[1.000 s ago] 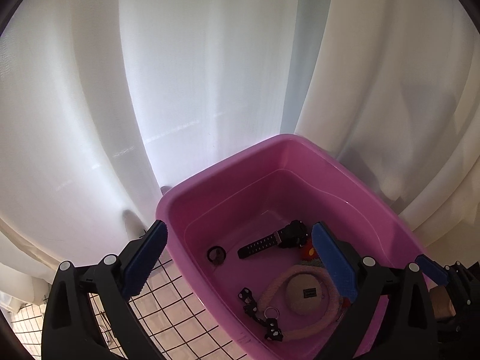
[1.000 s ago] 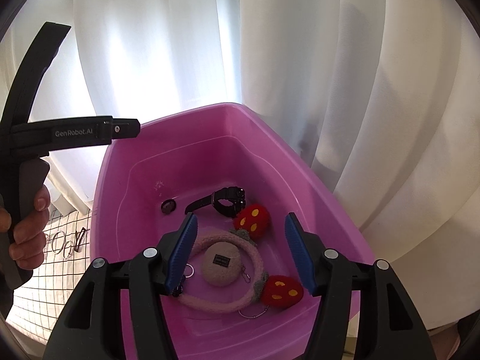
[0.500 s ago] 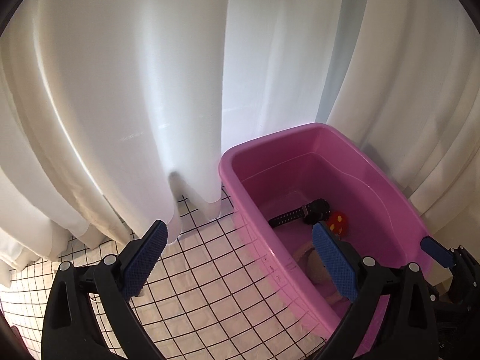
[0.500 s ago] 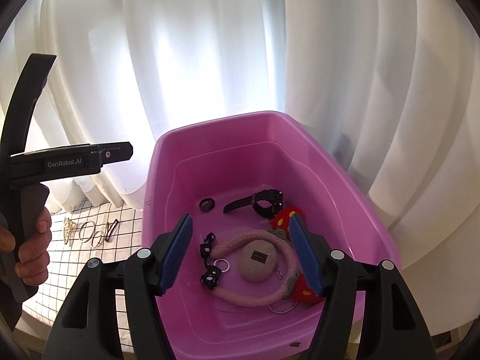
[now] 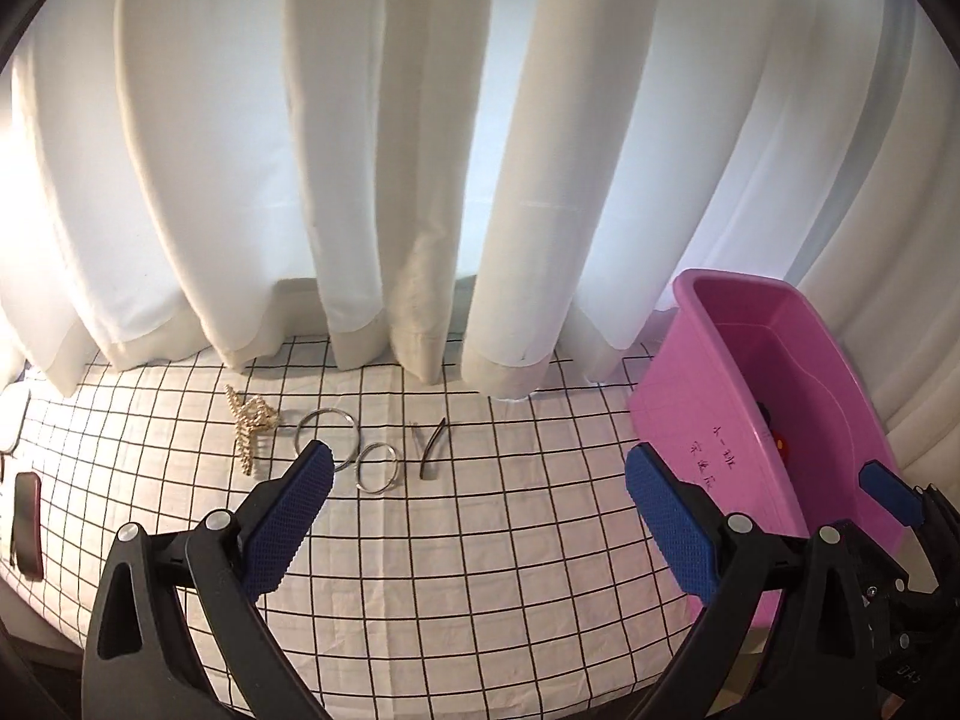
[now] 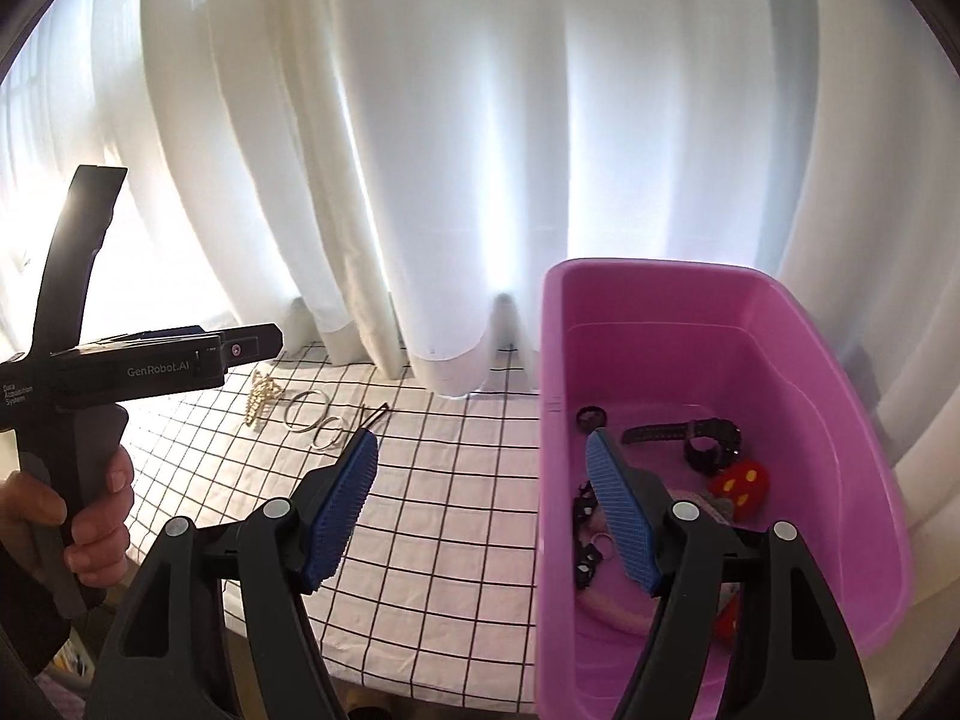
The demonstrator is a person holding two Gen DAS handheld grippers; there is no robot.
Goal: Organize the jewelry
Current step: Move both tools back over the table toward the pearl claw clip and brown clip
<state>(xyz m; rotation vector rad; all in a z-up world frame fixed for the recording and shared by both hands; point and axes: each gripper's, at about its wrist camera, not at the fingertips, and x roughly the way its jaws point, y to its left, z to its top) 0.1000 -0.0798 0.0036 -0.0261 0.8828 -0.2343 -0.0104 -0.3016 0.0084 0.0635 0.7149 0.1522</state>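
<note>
My left gripper [image 5: 478, 456] stands open above the checked cloth [image 5: 480, 540] with nothing between its blue pads. Just beyond its left finger lie a gold chain piece [image 5: 249, 420], a large ring [image 5: 324, 435], a small ring [image 5: 376, 466] and a black hairpin [image 5: 432, 444]. My right gripper [image 6: 482, 437] is opening and holds nothing; its jaws straddle the left wall of the pink tub [image 6: 660, 312]. Inside the tub are a black watch [image 6: 702, 438], a red strawberry plush [image 6: 744, 480], a pink fuzzy loop [image 6: 612, 600] and small black pieces [image 6: 585, 510].
White curtains [image 5: 420, 180] hang down onto the back of the cloth. A dark red flat object [image 5: 27, 516] lies at the far left edge. A hand [image 6: 90, 516] grips the left tool at the left of the right wrist view. The table's front edge runs below both grippers.
Both views have swung left, away from the tub. The left gripper went from over the tub to over the cloth near the rings. The right jaws have spread wider.
</note>
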